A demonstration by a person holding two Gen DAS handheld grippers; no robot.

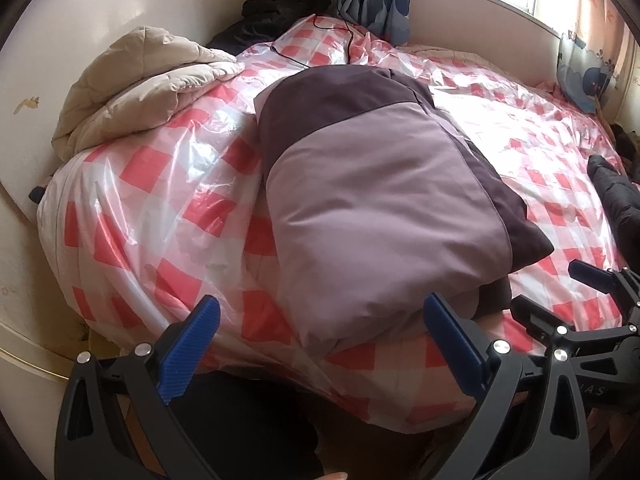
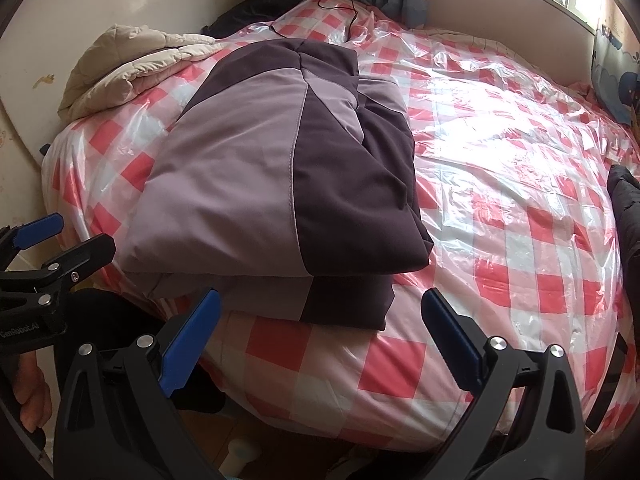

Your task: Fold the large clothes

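Two hand-held grippers hover at the near edge of the bed, both w/ blue-padded jaws spread wide and nothing between them. Left gripper (image 1: 320, 344) sits just short of the jacket's (image 1: 360, 184) near end; its right finger overlaps the garment edge in view, contact not confirmable. Right gripper (image 2: 320, 336) sits beside it, to the jacket's right, above the checked cover. Jacket: lilac w/ dark purple panels, folded into a thick stack, lying lengthwise on the red-and-white checked bedcover (image 2: 500, 208) under clear plastic film, near end approx. at the mattress edge. Beige quilt (image 1: 132, 84) is bunched at the far-left corner, apart from the jacket. Black cable (image 1: 344, 36) trails across the far end. Dark clothing (image 1: 616, 196) lies at the right edge.
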